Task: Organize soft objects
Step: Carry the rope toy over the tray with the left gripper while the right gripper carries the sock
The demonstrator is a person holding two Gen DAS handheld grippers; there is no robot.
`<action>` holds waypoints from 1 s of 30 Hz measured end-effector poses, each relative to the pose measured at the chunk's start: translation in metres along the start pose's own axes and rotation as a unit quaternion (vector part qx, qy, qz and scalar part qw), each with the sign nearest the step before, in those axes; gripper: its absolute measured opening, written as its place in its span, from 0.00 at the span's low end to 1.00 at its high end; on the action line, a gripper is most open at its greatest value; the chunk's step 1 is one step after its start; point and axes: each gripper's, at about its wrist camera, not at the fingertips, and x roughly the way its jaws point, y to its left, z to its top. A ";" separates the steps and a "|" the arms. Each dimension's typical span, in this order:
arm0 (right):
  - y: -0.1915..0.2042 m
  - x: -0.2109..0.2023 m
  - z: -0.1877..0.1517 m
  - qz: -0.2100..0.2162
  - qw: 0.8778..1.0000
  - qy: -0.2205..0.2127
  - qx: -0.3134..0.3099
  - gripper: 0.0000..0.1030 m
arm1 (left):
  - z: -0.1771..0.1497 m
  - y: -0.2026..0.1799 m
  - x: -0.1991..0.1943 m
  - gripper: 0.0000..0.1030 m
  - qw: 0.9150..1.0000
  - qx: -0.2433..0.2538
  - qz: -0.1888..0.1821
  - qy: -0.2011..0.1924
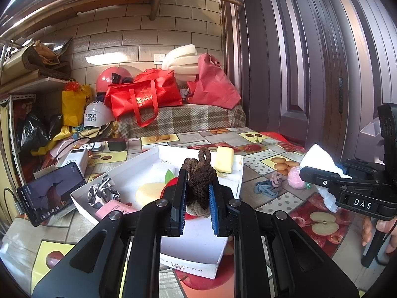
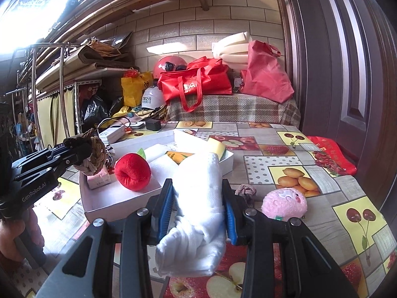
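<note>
My left tool (image 1: 197, 187) pinched a brown knotted rope (image 1: 199, 173), its pads pressed tight on the dark knot with a paler coil showing beneath. In the left view the rope hung over the white box (image 1: 198, 253), which sat at the centre of the worktop (image 1: 280, 203). In the box I saw a yellow sponge (image 1: 224, 159) at 12 o'clock against the far wall, a patterned scrunchie (image 1: 100, 192) at 9 o'clock, and a pink packet (image 1: 113, 209) just beside it, partly behind my tool.

My right tool (image 2: 197, 202) gripped a white rolled towel (image 2: 198, 206), jaws clamped on its middle, the roll poking forward and sagging back behind the pads. In the right view it was held above the worktop just beside the near right edge of the box. A red plush apple (image 2: 132, 171) lay inside the box at 10 o'clock from the towel. A pink plush (image 2: 284, 202) rested on the worktop at 3 o'clock, and a small mauve scrunchie (image 2: 245, 190) lay between it and the tool. In the left view a blue-grey tie (image 1: 266, 188) lay near that scrunchie, outside the box at its 3 o'clock.
</note>
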 end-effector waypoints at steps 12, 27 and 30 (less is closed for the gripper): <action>0.039 0.035 0.008 0.027 0.999 -0.006 -0.040 0.35 | 0.001 0.041 0.025 0.14 0.998 -0.031 0.048 0.021; 0.057 0.087 0.030 0.018 0.999 -0.012 -0.040 0.35 | 0.010 0.069 0.068 0.15 0.996 -0.046 0.072 0.024; 0.059 0.098 0.034 0.015 0.999 -0.013 -0.039 0.35 | 0.012 0.076 0.075 0.15 0.996 -0.051 0.073 0.024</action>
